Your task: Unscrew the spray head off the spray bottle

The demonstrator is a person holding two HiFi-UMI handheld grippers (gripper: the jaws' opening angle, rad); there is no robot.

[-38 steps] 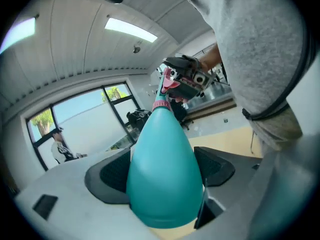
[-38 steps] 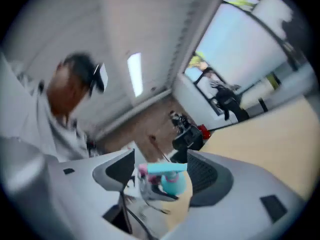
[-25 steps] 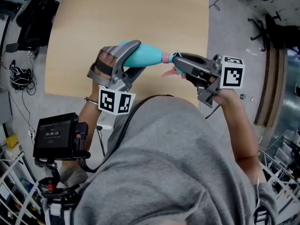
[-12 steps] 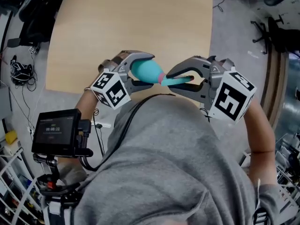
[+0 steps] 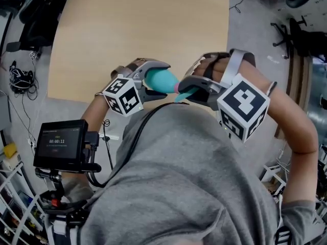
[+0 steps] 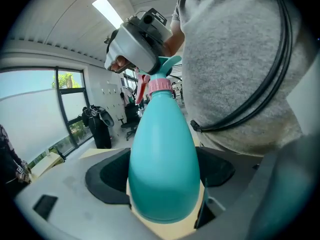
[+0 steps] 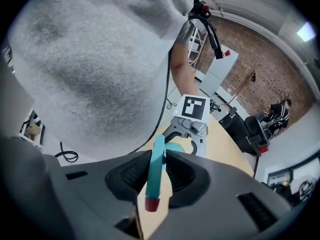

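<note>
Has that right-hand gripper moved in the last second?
Yes. The right gripper has rolled over, its marker cube swinging from beside the table edge down toward the person's grey top.

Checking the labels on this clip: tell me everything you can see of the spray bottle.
The bottle is teal, smooth plastic by its look, with an egg-shaped body narrowing to a pink collar and a teal head with a red tip. It is held in the air, lying sideways near the person's chest, over the table edge. The left tool clamps the body; the right tool pinches the head.
</note>
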